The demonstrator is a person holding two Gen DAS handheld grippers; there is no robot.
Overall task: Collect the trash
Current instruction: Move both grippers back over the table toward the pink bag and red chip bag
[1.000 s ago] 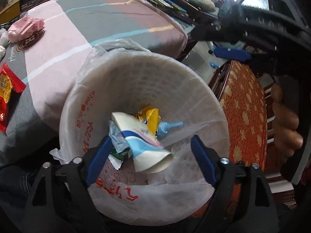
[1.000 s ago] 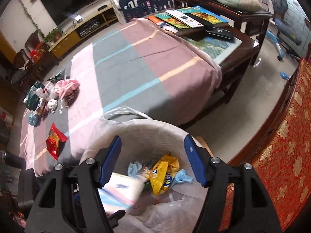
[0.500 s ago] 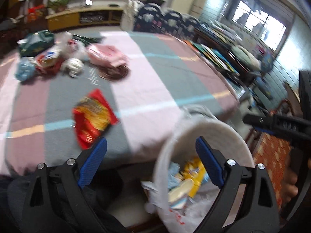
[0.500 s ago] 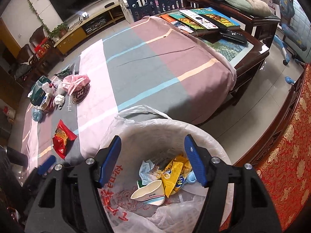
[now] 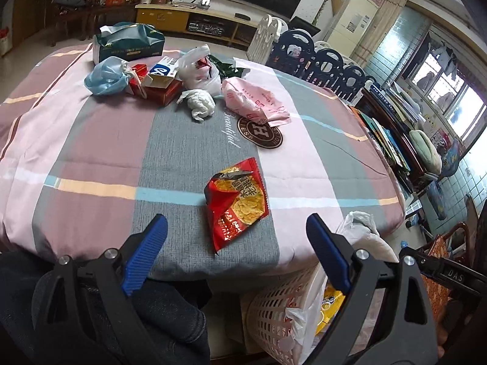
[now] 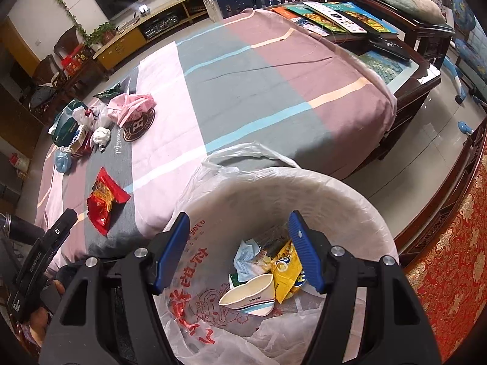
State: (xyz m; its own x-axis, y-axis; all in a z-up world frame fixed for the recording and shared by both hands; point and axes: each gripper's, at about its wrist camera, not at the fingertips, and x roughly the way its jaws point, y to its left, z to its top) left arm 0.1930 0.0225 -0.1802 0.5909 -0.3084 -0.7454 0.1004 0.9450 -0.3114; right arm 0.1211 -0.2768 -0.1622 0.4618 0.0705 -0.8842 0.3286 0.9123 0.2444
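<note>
A torn red snack wrapper lies on the striped tablecloth near its front edge. My left gripper is open and empty, just short of the wrapper. Beyond it lie a white tissue wad, a pink bag, a blue mask and a white plastic bag. My right gripper hangs open and empty over the lined white bin. In the bin are a paper cup, a yellow wrapper and blue tissue. The red wrapper also shows at the left of the right wrist view.
A green tissue pack and a red box sit at the table's far side. The bin stands on the floor by the table's front right corner. A dark side table with books and a red patterned seat flank it.
My left gripper has swung away from above the bin to face the table, where the red wrapper now lies ahead of it. The paper cup rests in the bin. The right gripper shifted slightly.
</note>
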